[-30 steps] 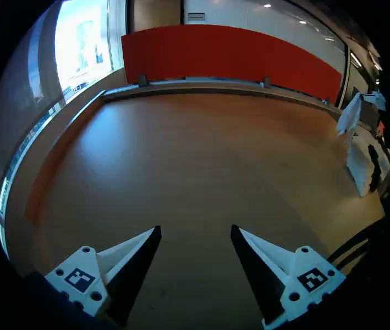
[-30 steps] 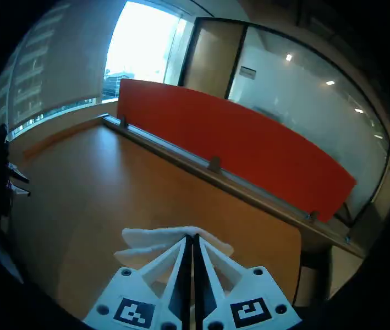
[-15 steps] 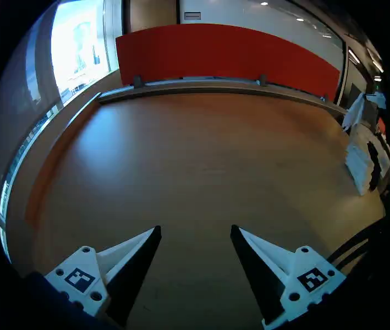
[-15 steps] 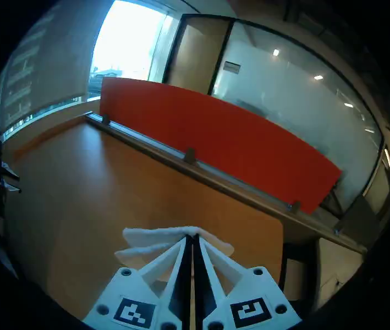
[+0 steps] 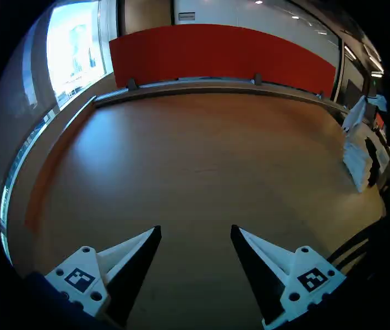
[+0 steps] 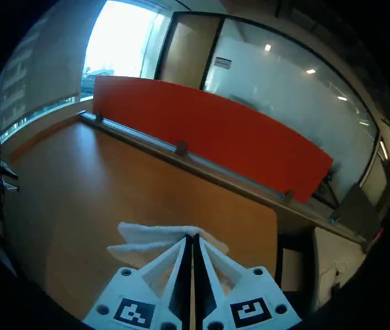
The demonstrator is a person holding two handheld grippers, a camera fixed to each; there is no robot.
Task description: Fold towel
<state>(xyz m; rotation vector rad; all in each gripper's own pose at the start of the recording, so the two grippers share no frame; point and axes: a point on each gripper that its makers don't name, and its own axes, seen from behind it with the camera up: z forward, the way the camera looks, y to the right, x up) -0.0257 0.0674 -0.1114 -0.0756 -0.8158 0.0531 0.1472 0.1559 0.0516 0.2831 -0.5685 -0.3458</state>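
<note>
You are holding the left gripper (image 5: 195, 228) low in the left gripper view, its fingers spread apart over the wooden counter (image 5: 195, 148). In the right gripper view, at lower centre, you are clamping the right gripper (image 6: 193, 239) on the white towel (image 6: 142, 235), whose folds are fanning leftward past the fingertips.

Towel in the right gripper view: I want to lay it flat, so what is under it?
Wooden desktop shows around the towel, which the right gripper pinches. The patch directly beneath is hidden by the cloth itself.
</note>
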